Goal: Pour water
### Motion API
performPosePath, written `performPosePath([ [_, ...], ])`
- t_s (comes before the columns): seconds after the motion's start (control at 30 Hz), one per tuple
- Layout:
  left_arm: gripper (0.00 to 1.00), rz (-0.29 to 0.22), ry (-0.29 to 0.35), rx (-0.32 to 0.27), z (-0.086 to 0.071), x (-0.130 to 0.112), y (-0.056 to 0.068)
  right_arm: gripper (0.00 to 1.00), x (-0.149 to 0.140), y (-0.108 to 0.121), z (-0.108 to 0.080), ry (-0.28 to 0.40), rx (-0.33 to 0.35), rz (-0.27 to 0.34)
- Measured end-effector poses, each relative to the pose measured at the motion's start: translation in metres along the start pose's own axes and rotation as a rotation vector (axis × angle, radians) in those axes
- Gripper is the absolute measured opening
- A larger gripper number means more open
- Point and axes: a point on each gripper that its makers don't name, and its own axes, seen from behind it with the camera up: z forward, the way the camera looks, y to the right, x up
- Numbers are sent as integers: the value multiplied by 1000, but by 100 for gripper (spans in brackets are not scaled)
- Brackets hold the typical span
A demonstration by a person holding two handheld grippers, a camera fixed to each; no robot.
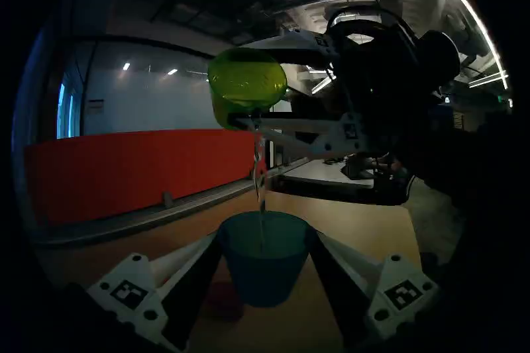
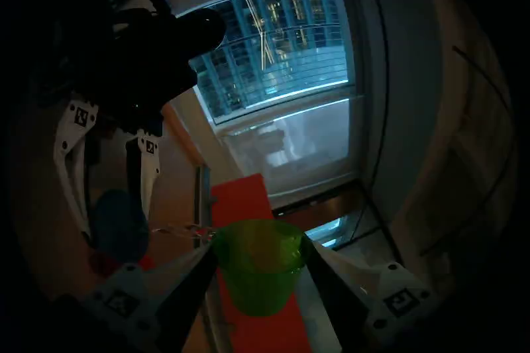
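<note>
Water stream [image 1: 259,174] ran thin from the low lip of the green cup [image 1: 246,81] down into the open mouth of the blue cup [image 1: 265,263].

Blue cup was the anchor: upright, long axis vertical, mouth up. Fill level was too dim to tell.

Green cup sat directly above the blue cup, apart from it, with only the stream bridging the gap. It was tipped hard over, long axis near level. The tilted room in the right gripper view fit that roll.

Right gripper [image 1: 242,83] reached in from the far side, above the blue cup. Both fingers pressed on the green cup's walls, so it was clamped.

Left gripper [image 1: 265,240] had one finger tight on each side of the blue cup, clamped too.

Judgement: pour was mid-step. What mattered was the green lip staying plumb over the blue mouth. Right gripper owned the roll and the left one just steadied. Any sideways drift of the lip would likely have put water on the table [image 1: 358,220] under the blue cup.

Small red thing [image 1: 222,300] lay just beside the blue cup's base; what it was could not be made out. Red partition [image 1: 132,167] stood behind the blue cup, well apart.
</note>
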Motion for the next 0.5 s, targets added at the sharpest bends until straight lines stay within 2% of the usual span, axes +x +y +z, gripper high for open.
performPosePath([
  [0.5,89,1,1,4,0,-1,-1,91,-2,5,1,1,-11,-67],
])
